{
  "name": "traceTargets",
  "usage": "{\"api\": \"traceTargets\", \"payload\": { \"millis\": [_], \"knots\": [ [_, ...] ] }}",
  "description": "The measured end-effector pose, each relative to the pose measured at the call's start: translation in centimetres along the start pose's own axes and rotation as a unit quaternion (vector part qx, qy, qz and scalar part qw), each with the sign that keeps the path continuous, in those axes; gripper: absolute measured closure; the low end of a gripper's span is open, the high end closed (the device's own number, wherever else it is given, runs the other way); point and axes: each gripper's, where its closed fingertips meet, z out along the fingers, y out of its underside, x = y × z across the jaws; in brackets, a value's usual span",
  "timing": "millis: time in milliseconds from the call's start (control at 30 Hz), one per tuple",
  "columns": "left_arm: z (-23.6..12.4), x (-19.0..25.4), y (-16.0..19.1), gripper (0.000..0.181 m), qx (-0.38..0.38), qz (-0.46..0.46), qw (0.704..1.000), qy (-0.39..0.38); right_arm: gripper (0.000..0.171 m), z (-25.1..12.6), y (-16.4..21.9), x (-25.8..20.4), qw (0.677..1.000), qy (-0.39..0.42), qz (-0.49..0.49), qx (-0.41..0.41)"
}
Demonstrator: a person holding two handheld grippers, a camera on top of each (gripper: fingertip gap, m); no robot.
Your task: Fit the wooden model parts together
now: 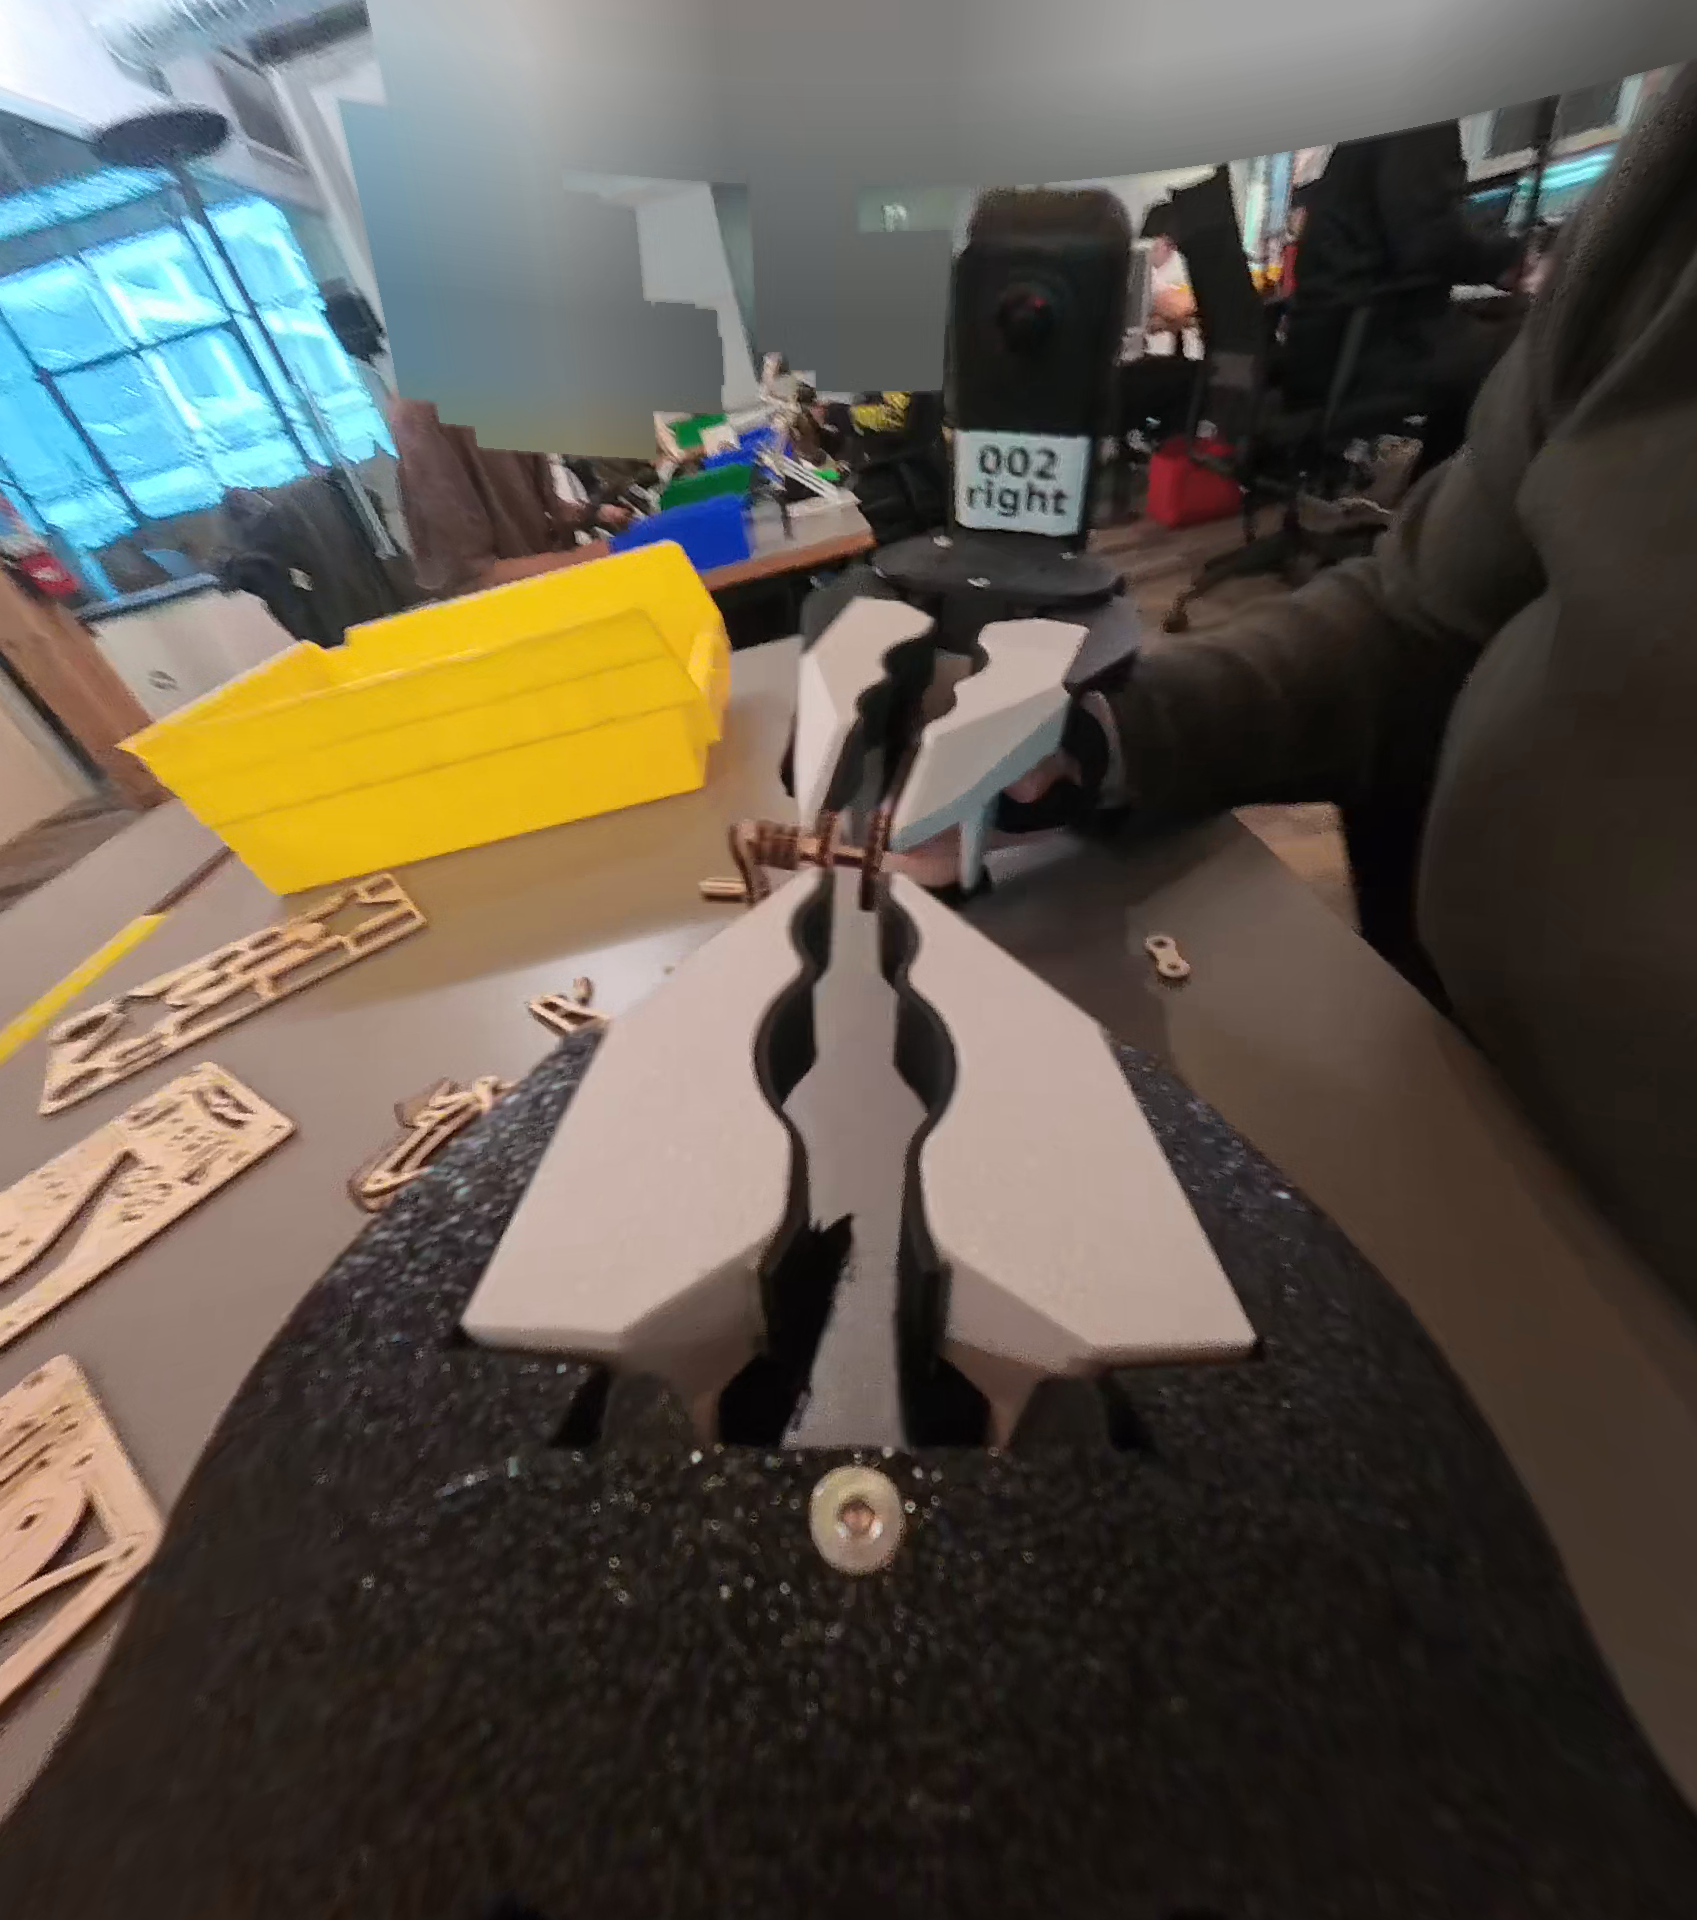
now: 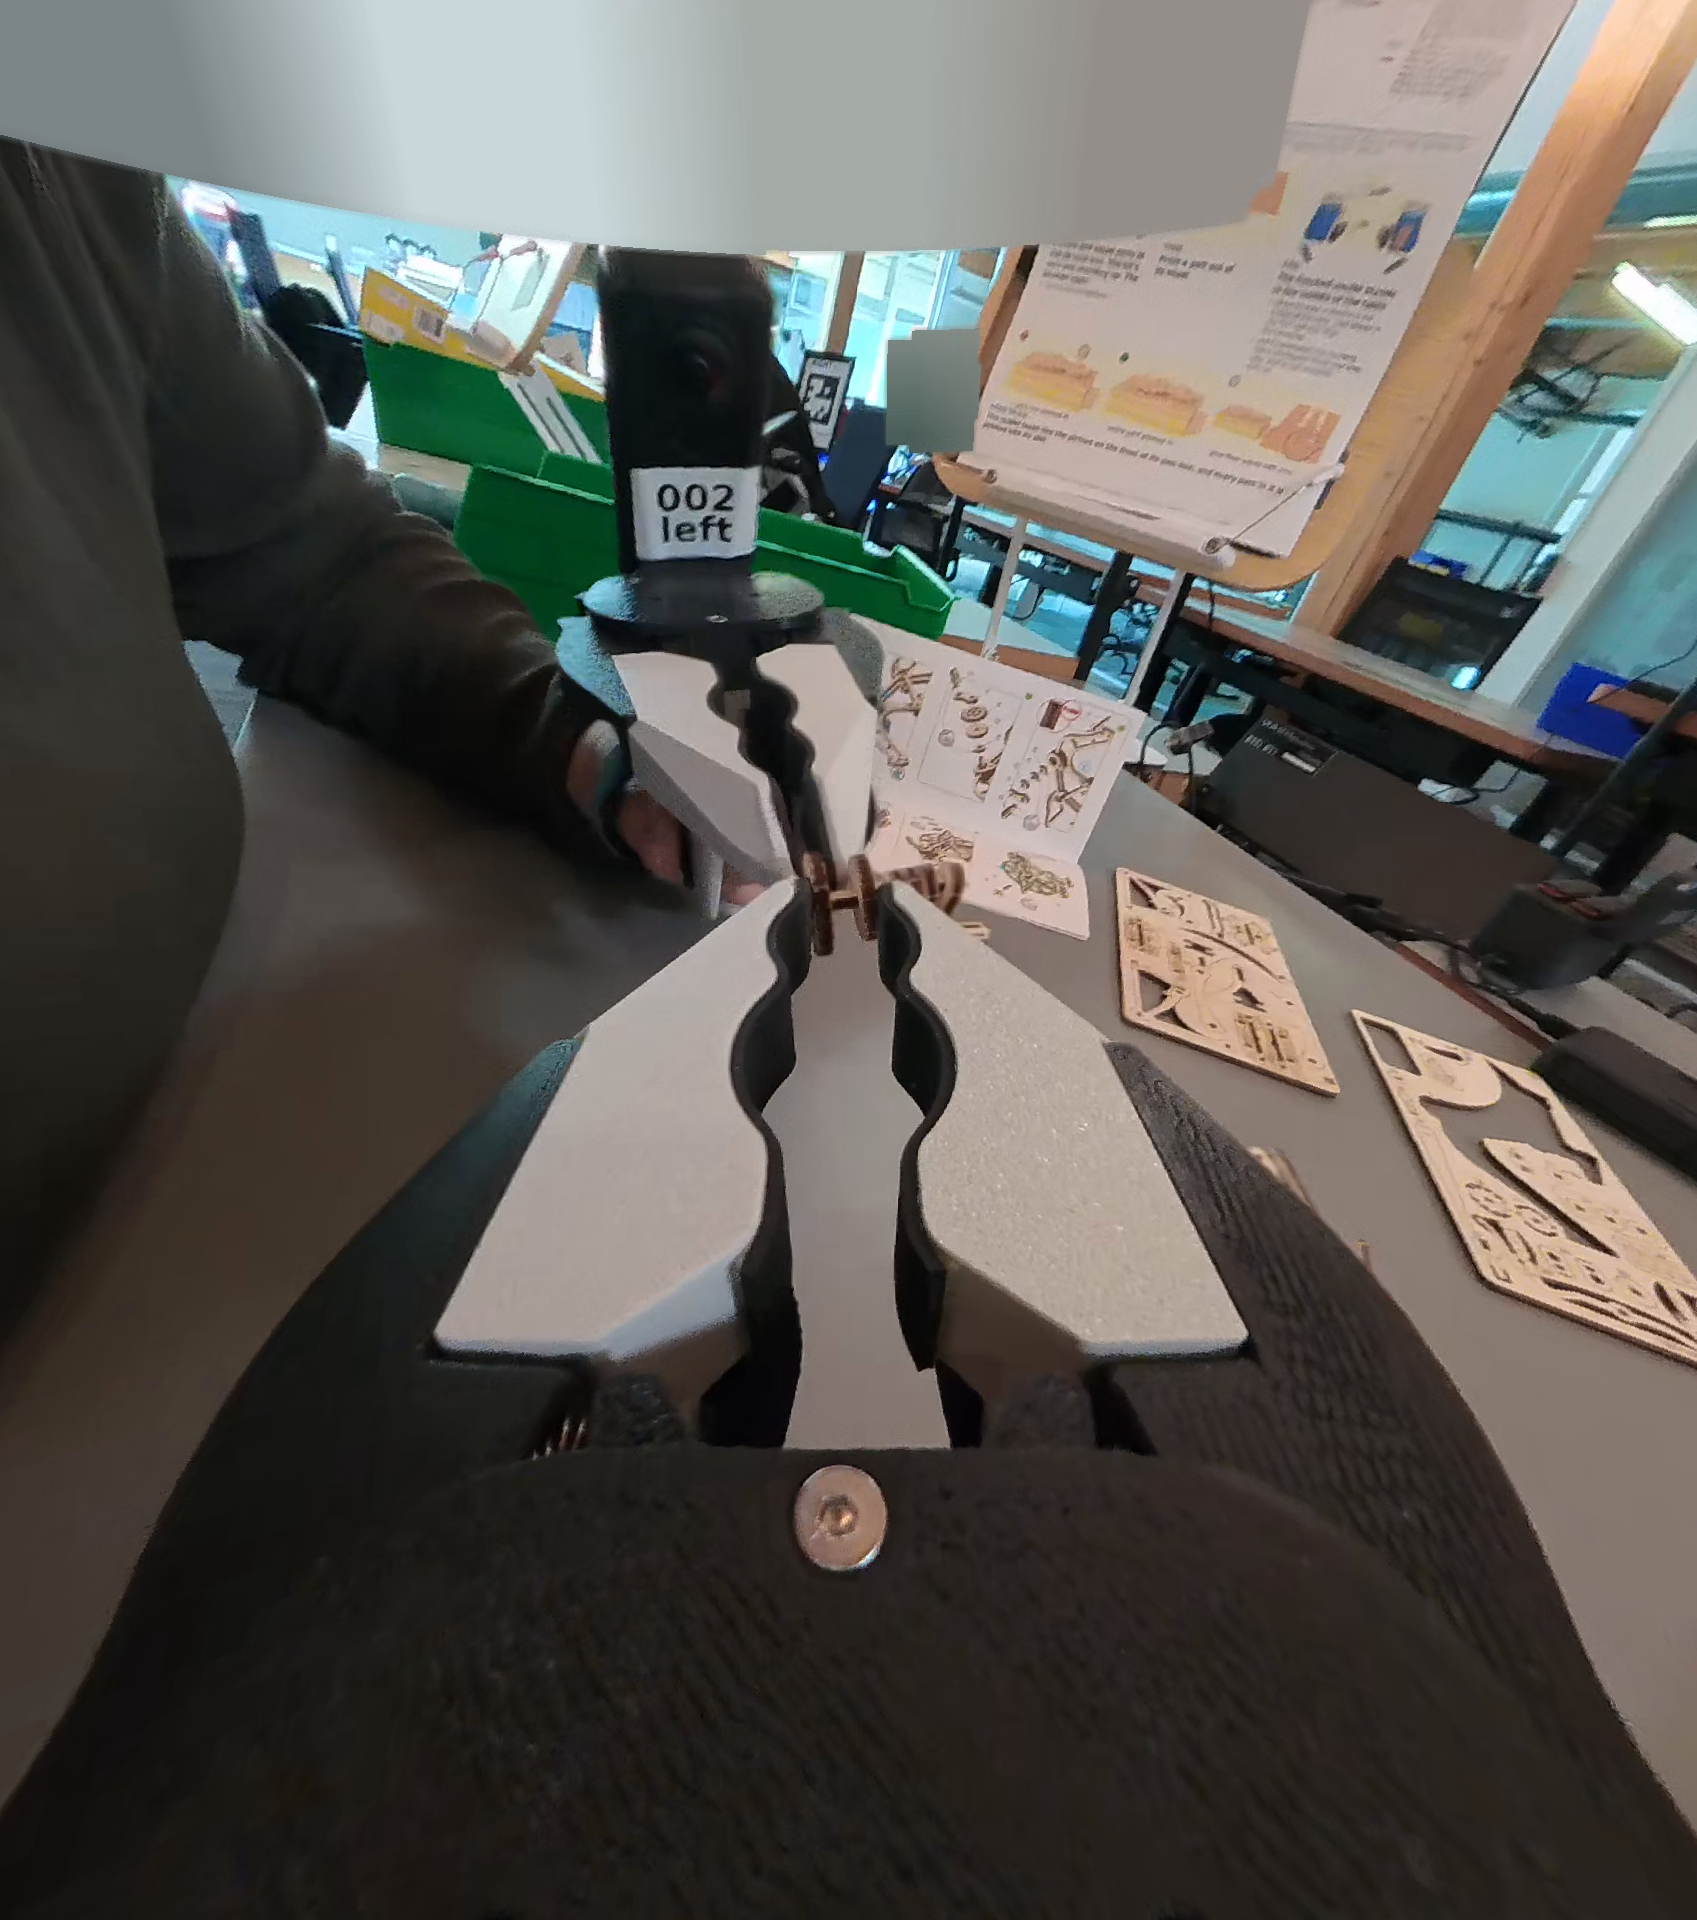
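A small wooden sub-assembly point(image 1: 790, 847), slotted plates on a short axle, is held above the grey table point(image 1: 553, 935) between the two grippers, which face each other tip to tip. My left gripper point(image 1: 852, 883) is closed on the near end of it. My right gripper point(image 2: 842, 902) is closed around two small wooden discs on an axle point(image 2: 844, 904). The right gripper also shows in the left wrist view point(image 1: 854, 821), and the left gripper shows in the right wrist view point(image 2: 823, 852). How the pieces sit inside the jaws is hidden.
A yellow bin point(image 1: 470, 717) stands at back left. Laser-cut wooden sheets point(image 1: 241, 977) point(image 2: 1218, 987) point(image 2: 1550, 1195) and loose pieces point(image 1: 1168, 956) lie on the table. An instruction booklet point(image 2: 1010, 769), green bins point(image 2: 553, 520), a black box point(image 2: 1696, 1122) and a yellow-handled tool point(image 1: 23, 1029) are nearby. The grippers are tip to tip, or close to it.
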Motion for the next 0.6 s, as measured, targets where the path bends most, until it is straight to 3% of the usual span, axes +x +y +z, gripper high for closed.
{"api": "traceTargets", "payload": {
  "millis": [67,600],
  "knots": [
    [0.0,-0.1,-0.4,0.164,0.006,0.011,1.000,-0.010,0.161,-0.1,-0.3,-0.1,1.000,-0.003,0.002,0.009],
    [0.0,1.2,-0.1,0.173,0.013,-0.018,0.999,0.042,0.163,0.0,-0.3,-1.4,0.999,-0.039,0.012,0.017]
  ]
}}
